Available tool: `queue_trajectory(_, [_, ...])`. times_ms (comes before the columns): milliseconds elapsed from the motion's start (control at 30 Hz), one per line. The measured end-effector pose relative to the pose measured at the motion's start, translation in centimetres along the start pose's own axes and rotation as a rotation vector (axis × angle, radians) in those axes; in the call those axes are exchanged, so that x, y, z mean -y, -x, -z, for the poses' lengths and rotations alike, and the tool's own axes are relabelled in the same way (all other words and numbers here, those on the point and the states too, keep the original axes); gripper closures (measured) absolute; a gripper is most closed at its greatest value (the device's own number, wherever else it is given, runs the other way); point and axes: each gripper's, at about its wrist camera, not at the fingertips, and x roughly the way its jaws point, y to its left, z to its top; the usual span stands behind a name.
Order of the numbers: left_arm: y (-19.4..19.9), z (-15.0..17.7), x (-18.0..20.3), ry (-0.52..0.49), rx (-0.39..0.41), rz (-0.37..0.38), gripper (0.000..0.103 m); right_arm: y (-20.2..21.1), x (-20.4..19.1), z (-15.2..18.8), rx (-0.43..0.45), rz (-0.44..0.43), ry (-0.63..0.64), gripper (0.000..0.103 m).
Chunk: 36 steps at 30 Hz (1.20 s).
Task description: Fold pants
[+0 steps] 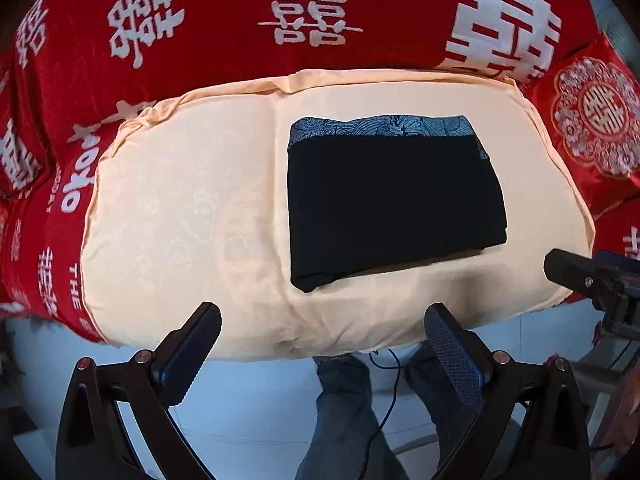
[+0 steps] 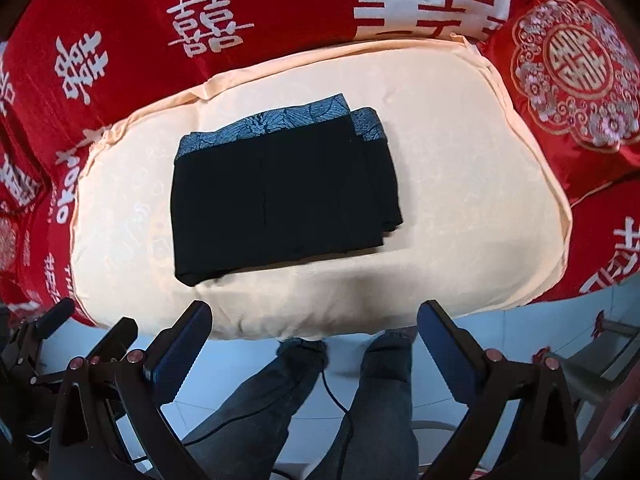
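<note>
Left wrist view: the left claw (image 1: 322, 320) hangs spread and empty over the near edge of the cream cushion (image 1: 192, 208). The pants (image 1: 388, 200), folded into a black block with a blue patterned band along the far edge, lie right of the cushion's middle, well apart from the fingers. Bare cushion stretches wide to their left. The right claw (image 1: 568, 270) pokes in at the right edge; whether it is spread cannot be told here.

Right wrist view: the right claw (image 2: 314, 318) is spread, holding nothing. Here the pants (image 2: 280, 196) show stepped layers at their right edge. Red bedding (image 2: 280, 4) surrounds the cushion (image 2: 460, 184); a person's legs (image 2: 320, 392) stand below.
</note>
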Motion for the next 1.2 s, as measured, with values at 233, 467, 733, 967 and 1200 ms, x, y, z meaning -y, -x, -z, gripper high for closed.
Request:
queue_trajectory(233, [0.5,0.0,1.4,0.040,-0.015,-0.014,0.001,0.4,0.7,-0.6,-0.004,0.013,0.058,0.001])
queue_trajectory(467, [0.3,-0.4,2.0,0.047,-0.026,-0.026,0.001,0.5,0.8,-1.2,-0.005,0.004,0.098,0.001])
queue_trajectory(733, [0.2,-0.9,2.4,0.041,-0.034,-0.033,0.001,0.5,0.7,-1.6,-0.001,0.003,0.100,0.001])
queue_trajectory(967, [0.2,-1.3,2.7,0.031,-0.032,-0.046,0.001,0.5,0.6,-1.9,-0.002,0.007,0.105,0.001])
queue_trajectory(1200, [0.2,-1.3,2.9,0.014,-0.033,-0.063,0.001,0.3,0.7,-2.0,-0.011,0.012,0.108,0.001])
